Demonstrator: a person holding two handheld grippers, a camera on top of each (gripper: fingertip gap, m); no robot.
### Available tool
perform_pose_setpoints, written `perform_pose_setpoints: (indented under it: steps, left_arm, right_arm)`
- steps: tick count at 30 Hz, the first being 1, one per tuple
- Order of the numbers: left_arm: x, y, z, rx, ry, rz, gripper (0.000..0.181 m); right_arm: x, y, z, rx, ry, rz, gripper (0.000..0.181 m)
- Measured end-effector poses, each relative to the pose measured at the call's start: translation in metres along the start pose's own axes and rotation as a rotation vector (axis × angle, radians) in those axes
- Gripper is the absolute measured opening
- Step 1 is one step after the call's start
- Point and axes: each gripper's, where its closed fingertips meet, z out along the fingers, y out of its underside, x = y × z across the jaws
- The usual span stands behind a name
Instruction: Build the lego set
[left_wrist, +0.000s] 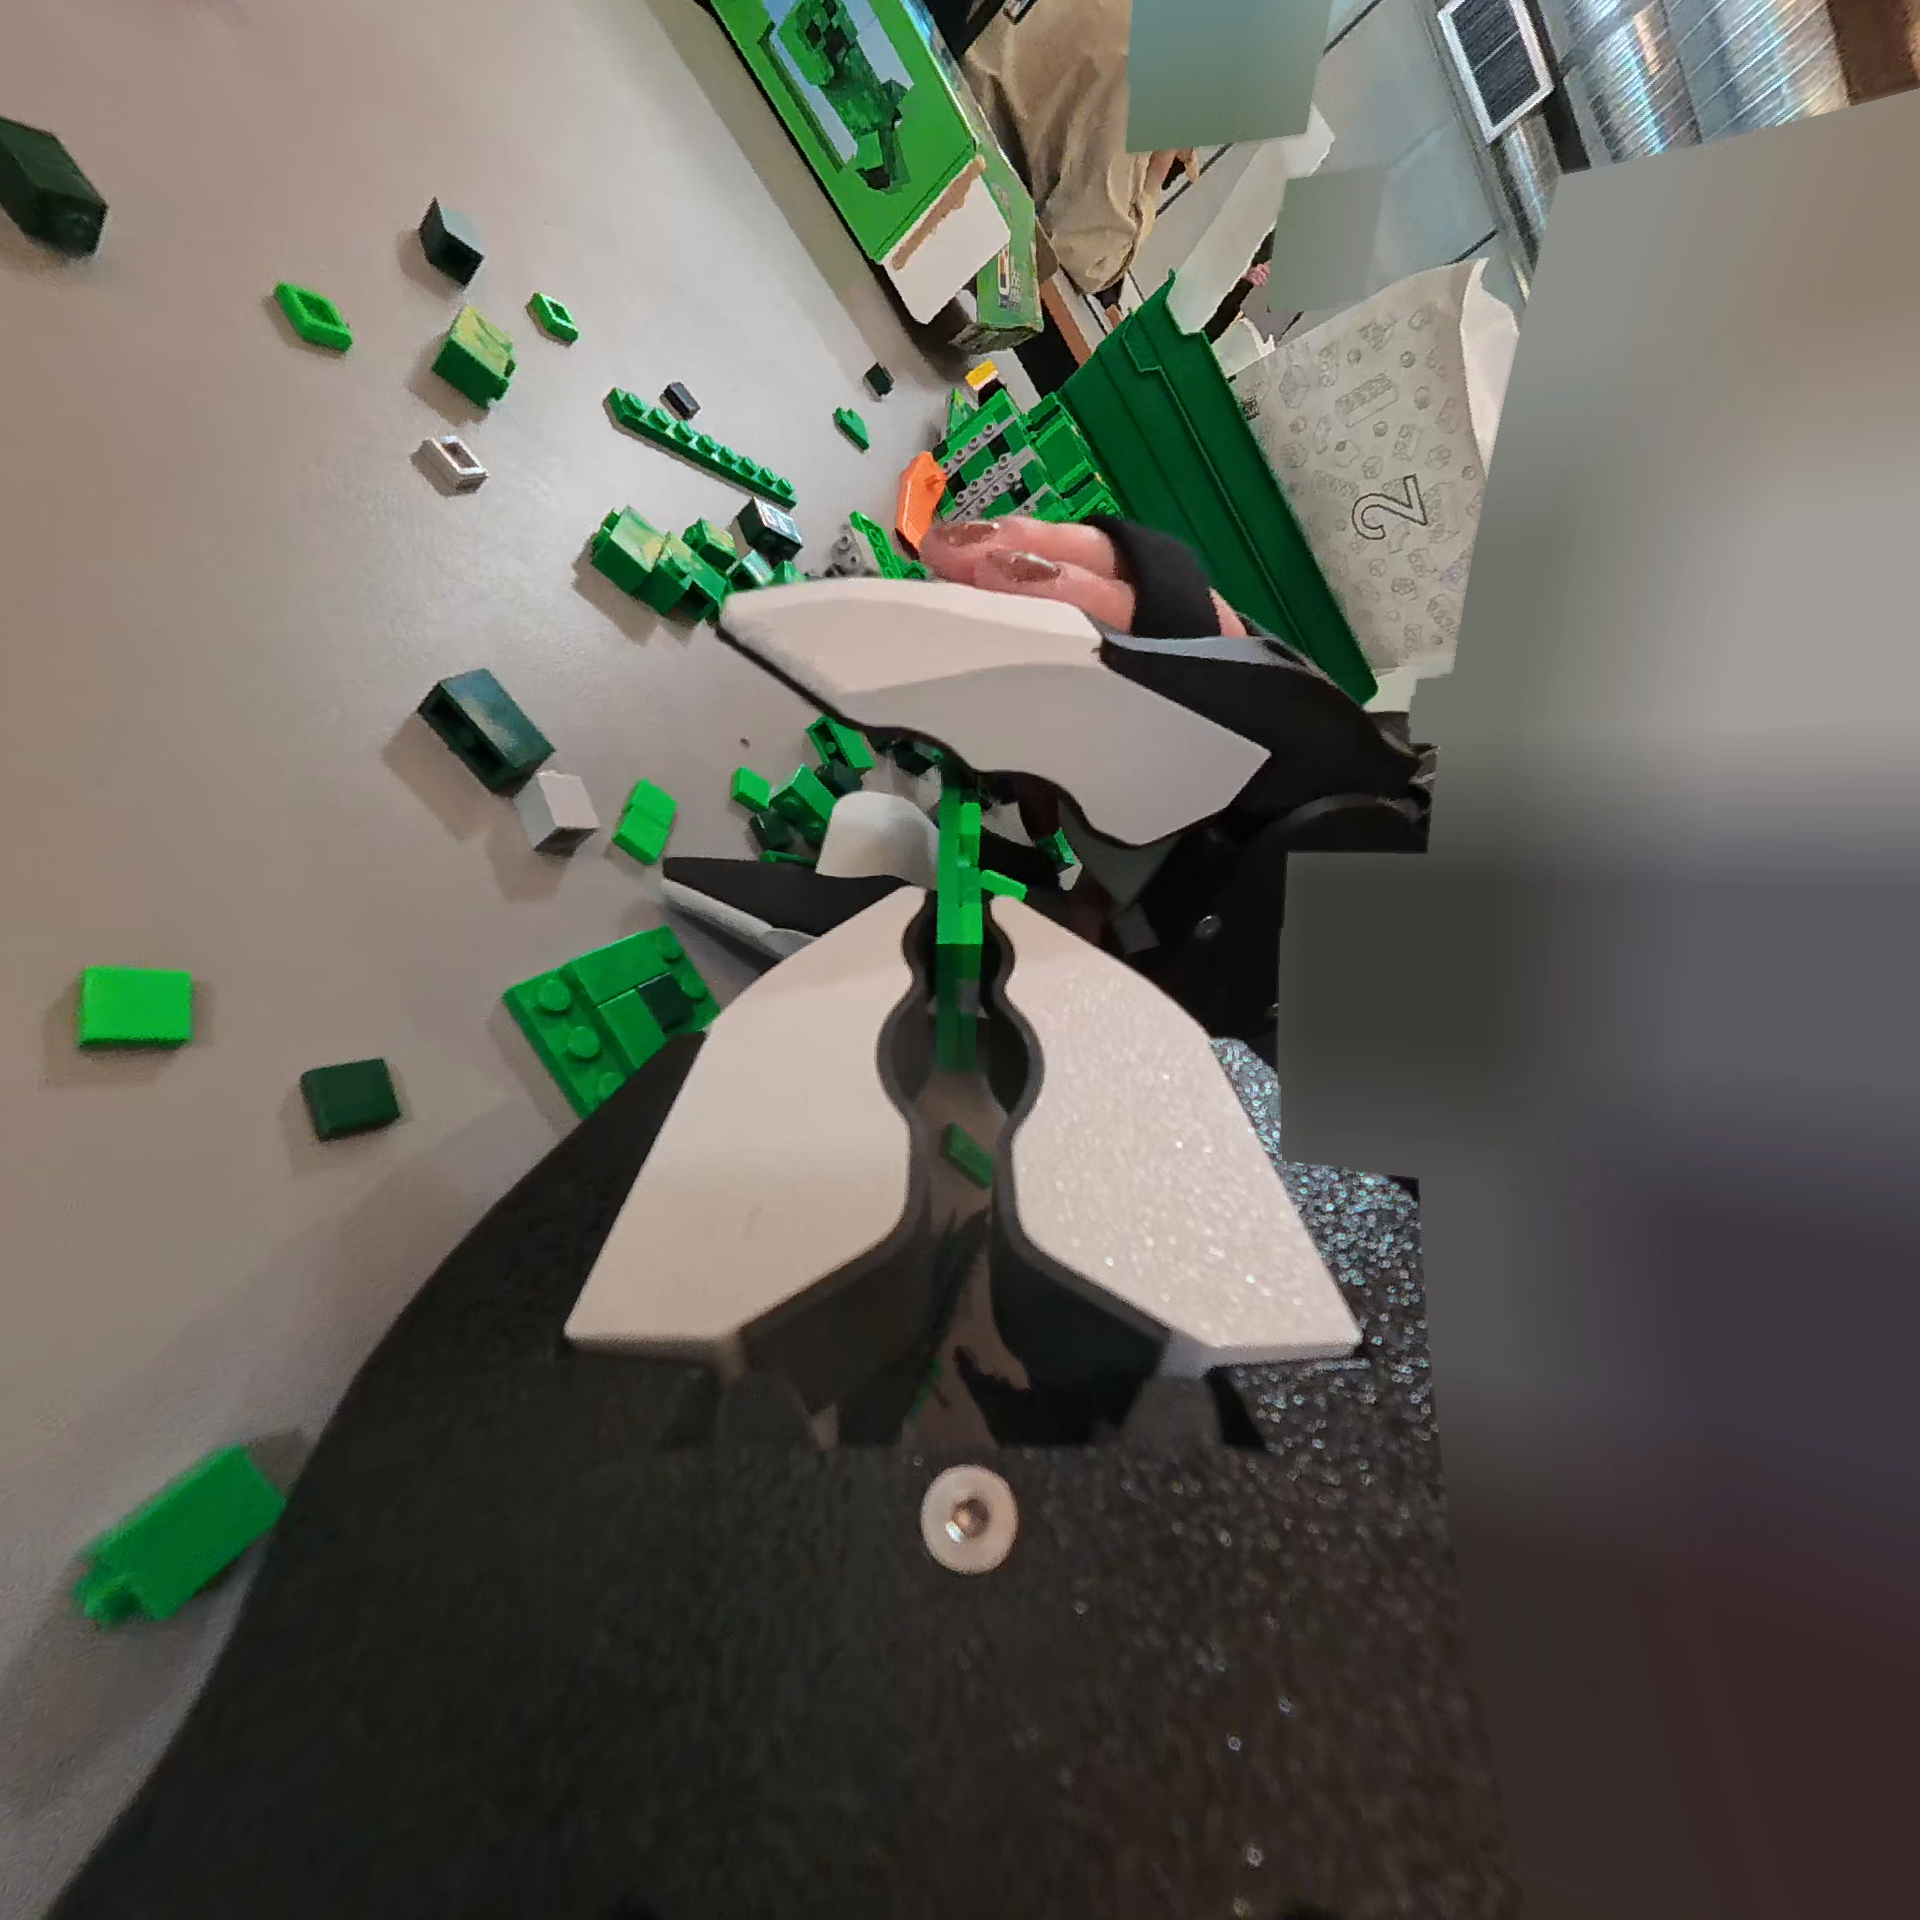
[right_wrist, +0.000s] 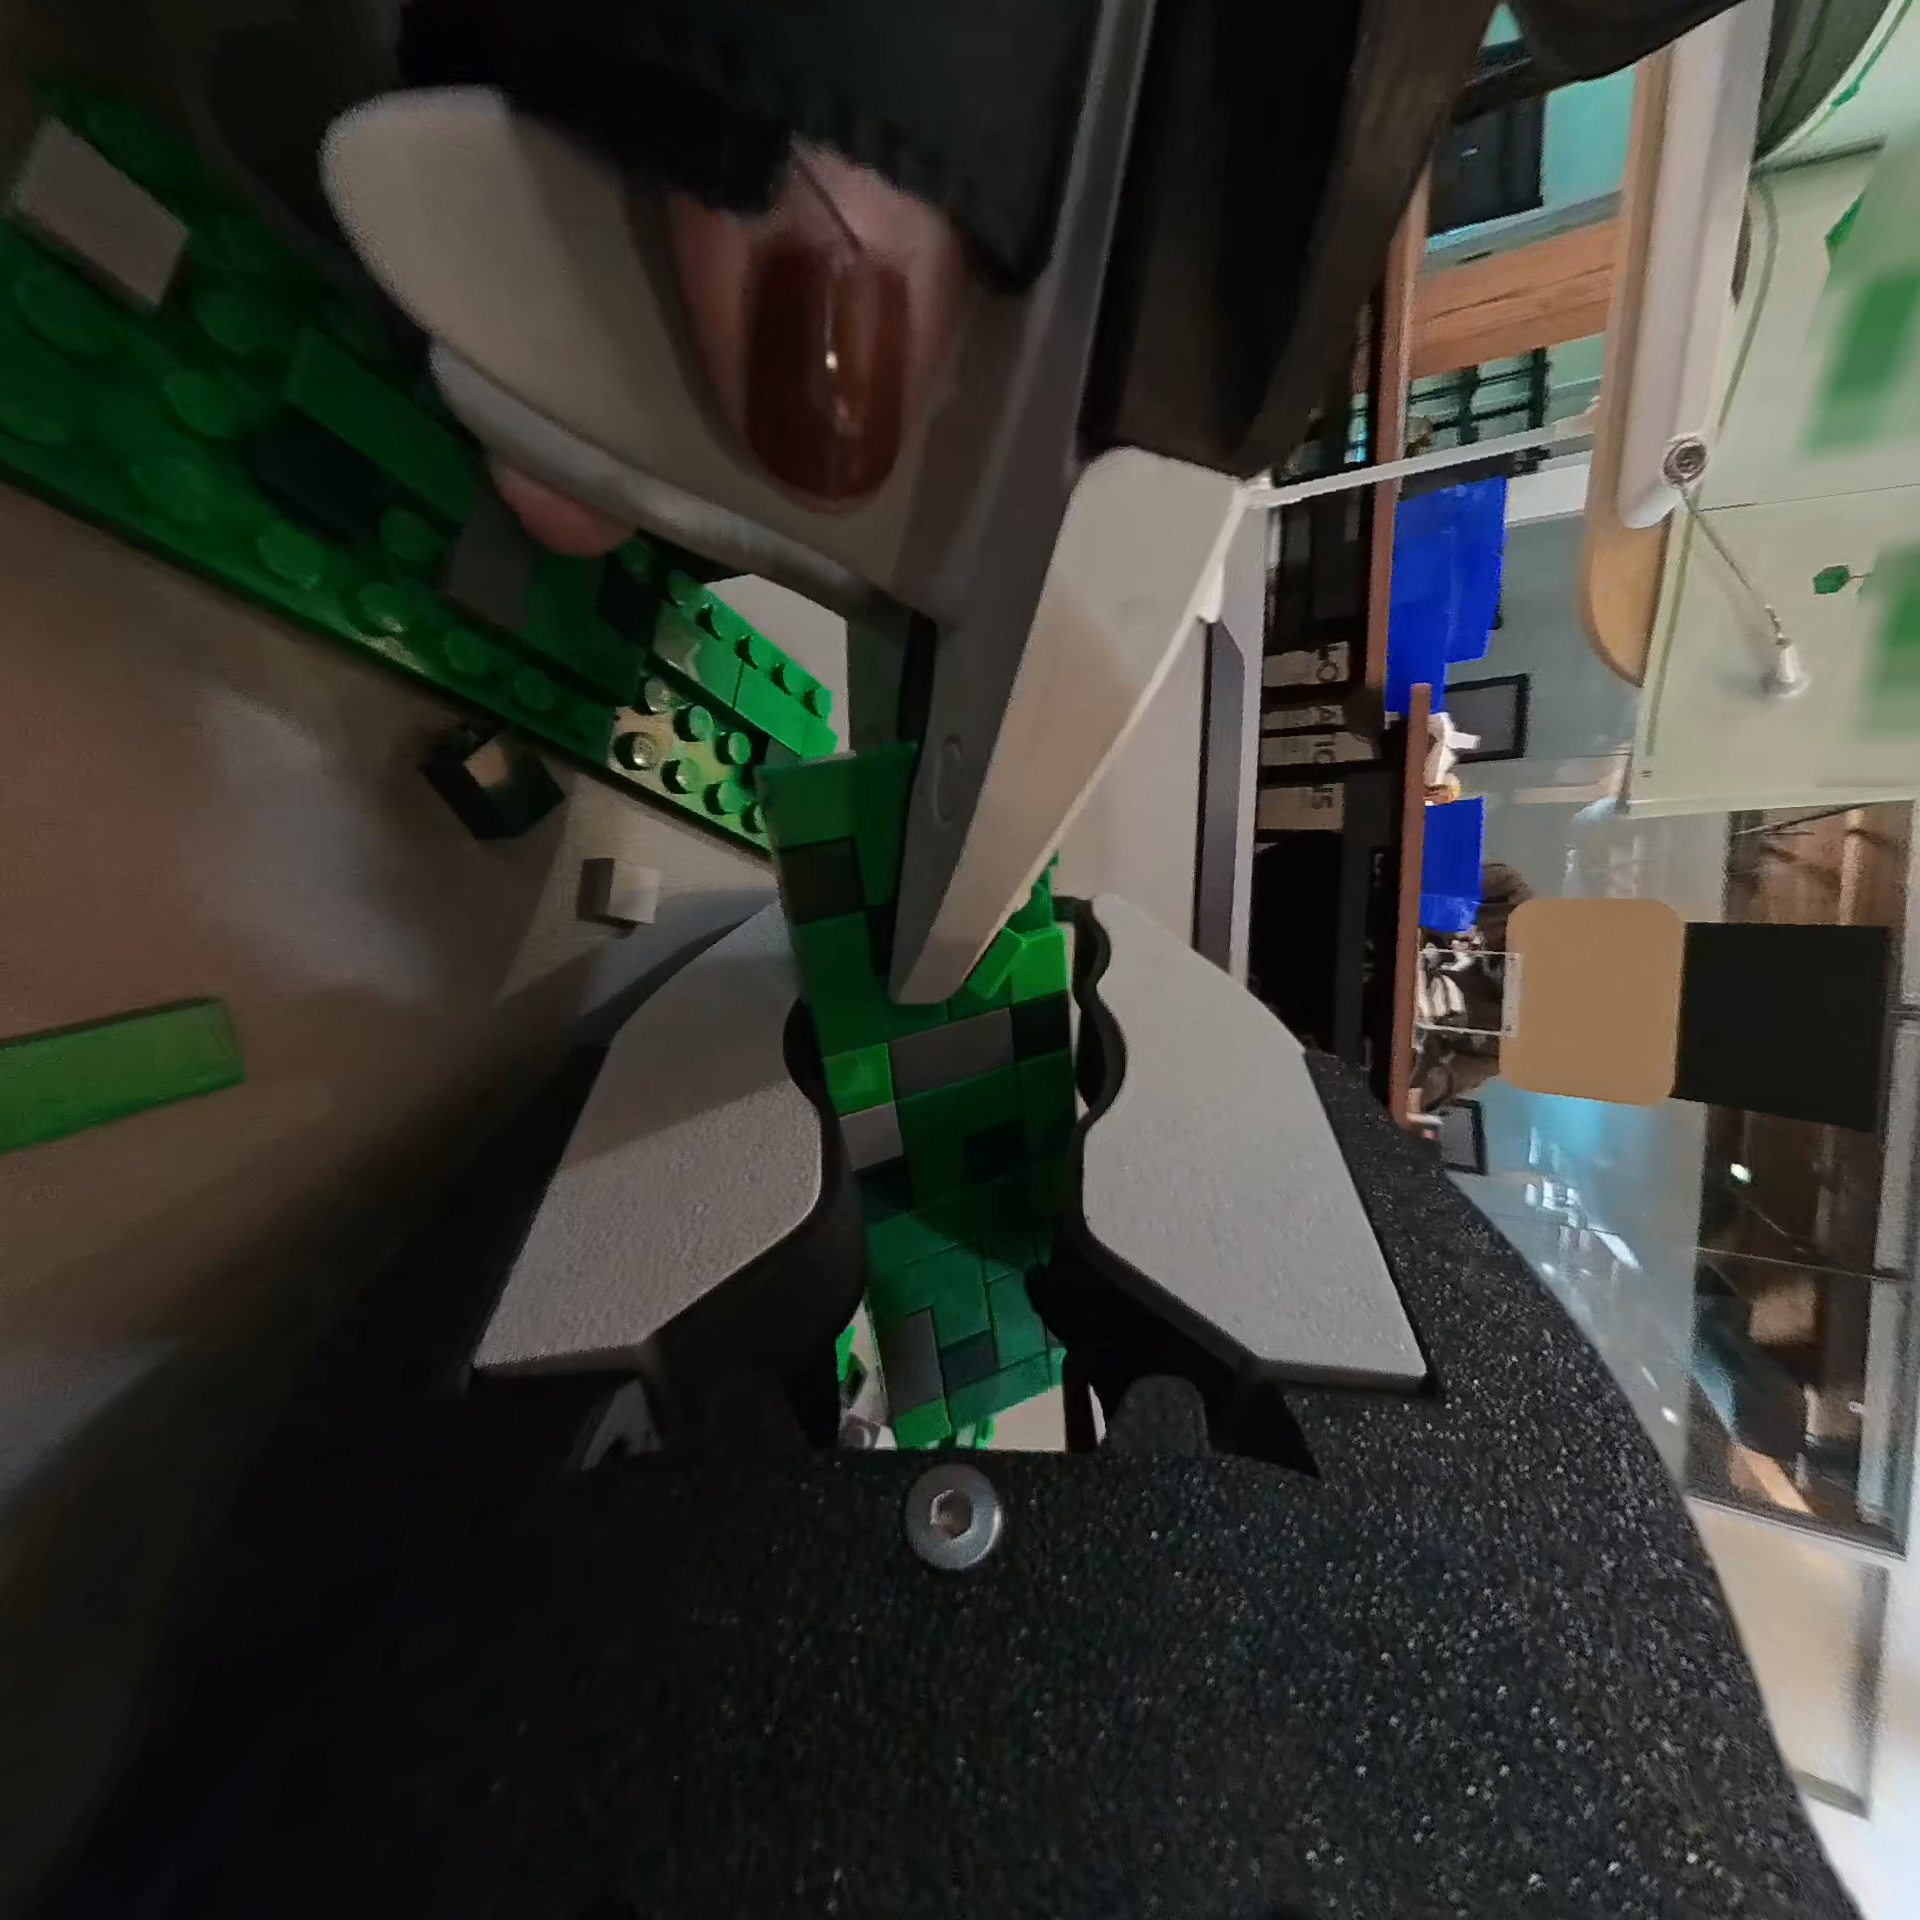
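Note:
A flat green panel of small tiles (right_wrist: 956, 1153), with grey and dark squares, is held in the air between both grippers. My right gripper (right_wrist: 935, 925) is shut on its two side edges. My left gripper (left_wrist: 956, 914) is shut on the same panel, seen edge-on as a thin green strip (left_wrist: 956, 935). The left gripper's fingers (right_wrist: 977, 831) come down onto the panel's upper part in the right wrist view. The right gripper (left_wrist: 935, 800) faces mine in the left wrist view, with a hand (left_wrist: 1018, 566) behind it.
Loose green, dark green and grey bricks lie scattered on the grey table (left_wrist: 260, 623). A studded green plate assembly (left_wrist: 613, 1003) lies close left. A long green plate (left_wrist: 707, 442), an orange separator (left_wrist: 920, 499), a green bin (left_wrist: 1195, 468), a paper bag (left_wrist: 1371, 468) and the set's box (left_wrist: 883, 135) stand farther back. One gripper's finger ends stand about 5 cm off the other's.

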Motion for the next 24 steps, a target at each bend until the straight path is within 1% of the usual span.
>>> perform_pose_setpoints:
  steps: [1,6,8,10,15,18,24]
  left_arm:
    - [0.000,0.000,0.000,-0.001,0.002,0.002,0.006]
    - [0.002,0.003,0.000,-0.024,0.004,0.033,0.007]
    - [0.001,0.004,0.000,-0.031,0.007,0.014,0.007]
    - [-0.002,0.004,0.000,-0.034,0.005,-0.021,0.007]
    - [-0.009,0.001,0.001,-0.011,-0.025,-0.075,0.007]
    - [-0.009,0.000,0.001,-0.010,-0.010,-0.109,0.008]
    - [-0.010,-0.002,0.000,0.001,-0.002,-0.128,0.008]
  right_arm:
    - [-0.002,0.000,0.000,0.002,-0.016,0.002,0.039]
    - [-0.009,-0.001,-0.002,0.010,-0.098,0.019,0.039]
    - [-0.007,0.000,-0.001,0.005,-0.060,-0.026,0.038]
    - [-0.003,0.001,0.001,-0.013,0.015,-0.081,0.038]
    - [0.006,0.005,0.006,-0.045,0.163,-0.144,0.038]
    - [0.009,0.005,0.006,-0.059,0.205,-0.162,0.037]
    - [0.012,0.005,0.006,-0.078,0.232,-0.170,0.038]
